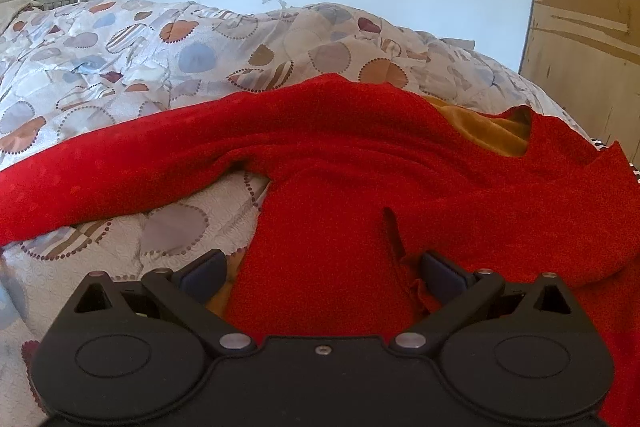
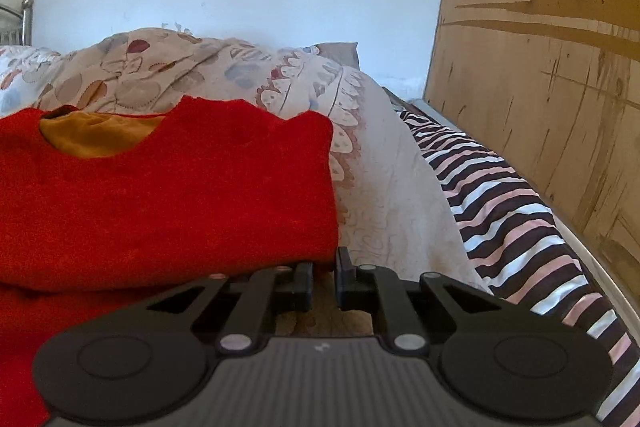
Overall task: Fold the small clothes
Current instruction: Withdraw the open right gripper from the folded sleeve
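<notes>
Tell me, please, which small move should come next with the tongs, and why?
Probably close the left tongs: they stand open with the red sweater lying between them, while the right tongs seem pinched on its side edge. Then both can lift together.

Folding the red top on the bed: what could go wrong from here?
1. The right gripper has nearly shut at the red garment's side edge; a shallow pinch may slip.
2. An orange garment lies under it and could get dragged along.
3. The left gripper is open over a crease, so the fold may start skewed, with one long sleeve still spread across the quilt.
</notes>
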